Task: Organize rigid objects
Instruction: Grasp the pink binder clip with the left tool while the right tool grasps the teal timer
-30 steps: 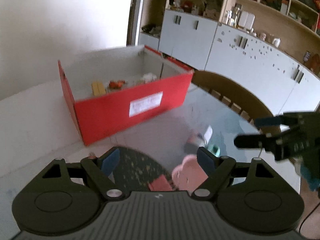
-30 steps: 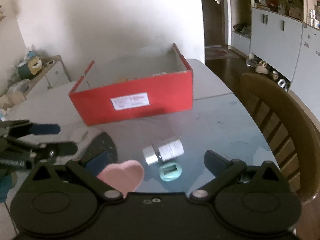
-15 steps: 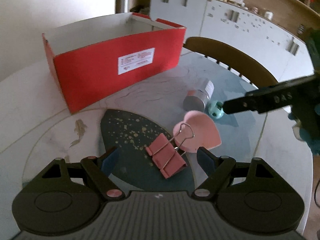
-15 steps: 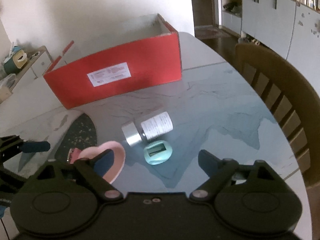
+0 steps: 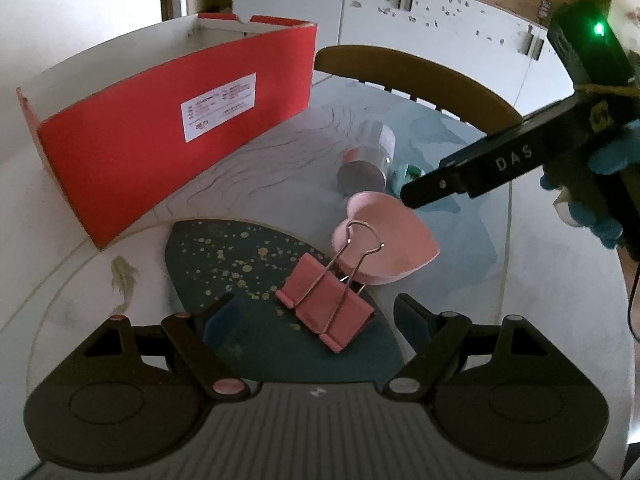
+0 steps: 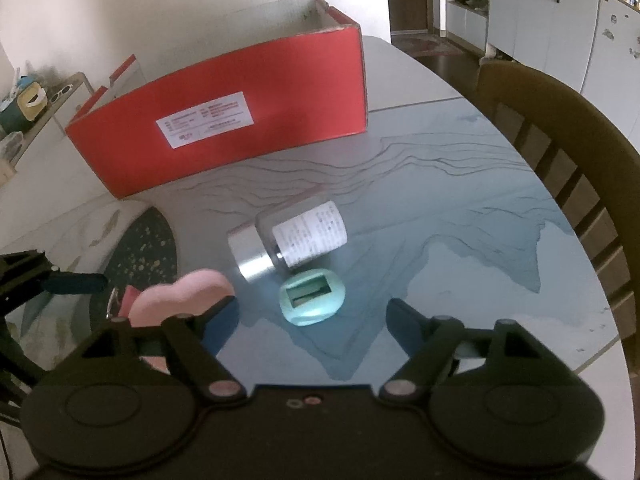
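Left wrist view: our left gripper (image 5: pixel 310 316) hangs with fingers wide, the pink binder clip (image 5: pixel 327 308) between them; the pink heart dish (image 5: pixel 386 240) just behind the clip, the red box (image 5: pixel 168 128) well beyond; our right gripper (image 6: pixel 312 320), fingers wide, frames the mint sharpener (image 6: pixel 312 296); the lying bottle (image 6: pixel 288 236) touches it; the box's contents are hidden.

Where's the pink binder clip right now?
In the left wrist view the binder clip lies on the table's dark speckled patch, just ahead of the open left tongs, its wire handles leaning against the pink heart dish.
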Available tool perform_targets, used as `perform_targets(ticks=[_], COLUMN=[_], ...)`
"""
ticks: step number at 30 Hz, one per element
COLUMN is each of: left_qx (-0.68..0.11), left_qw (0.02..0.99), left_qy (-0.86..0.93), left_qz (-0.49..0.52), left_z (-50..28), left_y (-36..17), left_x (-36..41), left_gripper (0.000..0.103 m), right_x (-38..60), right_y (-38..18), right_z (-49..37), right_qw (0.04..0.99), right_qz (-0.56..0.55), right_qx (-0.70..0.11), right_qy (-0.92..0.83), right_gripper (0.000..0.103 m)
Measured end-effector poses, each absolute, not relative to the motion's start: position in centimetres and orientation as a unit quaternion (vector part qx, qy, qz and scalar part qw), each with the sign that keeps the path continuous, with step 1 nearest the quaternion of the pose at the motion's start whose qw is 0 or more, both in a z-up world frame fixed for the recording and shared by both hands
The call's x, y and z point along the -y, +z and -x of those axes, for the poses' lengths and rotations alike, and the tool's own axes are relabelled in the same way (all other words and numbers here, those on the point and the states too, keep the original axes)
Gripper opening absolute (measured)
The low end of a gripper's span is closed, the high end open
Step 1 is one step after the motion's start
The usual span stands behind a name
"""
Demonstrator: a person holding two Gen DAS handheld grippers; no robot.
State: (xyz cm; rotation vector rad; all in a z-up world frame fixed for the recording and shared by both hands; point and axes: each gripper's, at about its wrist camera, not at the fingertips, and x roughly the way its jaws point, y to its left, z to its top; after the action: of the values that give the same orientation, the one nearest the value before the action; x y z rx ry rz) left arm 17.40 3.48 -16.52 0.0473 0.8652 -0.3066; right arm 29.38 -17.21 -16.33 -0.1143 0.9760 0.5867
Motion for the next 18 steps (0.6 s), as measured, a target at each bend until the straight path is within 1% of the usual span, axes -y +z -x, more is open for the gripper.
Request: perform_targets(ticks=[4,6,8,11,13,16,18], left_qx=[-0.419,-0.420,-0.419,-0.416,-0.414,-0.410,-0.410], left_qw=[0.894,0.892,0.893,0.892,0.892,0.893,0.893], left_qy=[-0.155,-0.159,-0.160,-0.168,-0.173,-0.175,-0.175], left_qz=[-0.037,-0.042,-0.042,-0.047,-0.054,-0.060,-0.060], left_z=[-18.0,-18.3,-18.6,-18.9,-19.0,-19.1,-19.2], left_y=[-17.1,-17.3,-17.4,-17.5,-17.6,-17.6,-17.6], left_x=[-3.5,-3.5,-3.6,-3.6,-3.5,-3.5,-3.5], left_gripper=[0.084,0.084,0.084,0.084,0.082,0.077,0.064], right_x=[17.1,17.1,17.3,17.2,17.0,16.7,16.5], right_y=[-16.5,-16.4,-16.4,-16.6,-16.6,-16.7,-16.7], right_z=[-29.9,-30.1,-30.3,-30.5,-30.4,-30.4,-30.5], right_qw=[0.840,0.841,0.841,0.839,0.839,0.840,0.841], right_qz=[0.050,0.049,0.042,0.049,0.055,0.061,0.061], right_qx=[-0.464,-0.465,-0.464,-0.466,-0.463,-0.459,-0.458], right_qy=[0.276,0.274,0.274,0.277,0.281,0.283,0.283], right_gripper=[0.078,0.073,0.073,0.069,0.067,0.066,0.062])
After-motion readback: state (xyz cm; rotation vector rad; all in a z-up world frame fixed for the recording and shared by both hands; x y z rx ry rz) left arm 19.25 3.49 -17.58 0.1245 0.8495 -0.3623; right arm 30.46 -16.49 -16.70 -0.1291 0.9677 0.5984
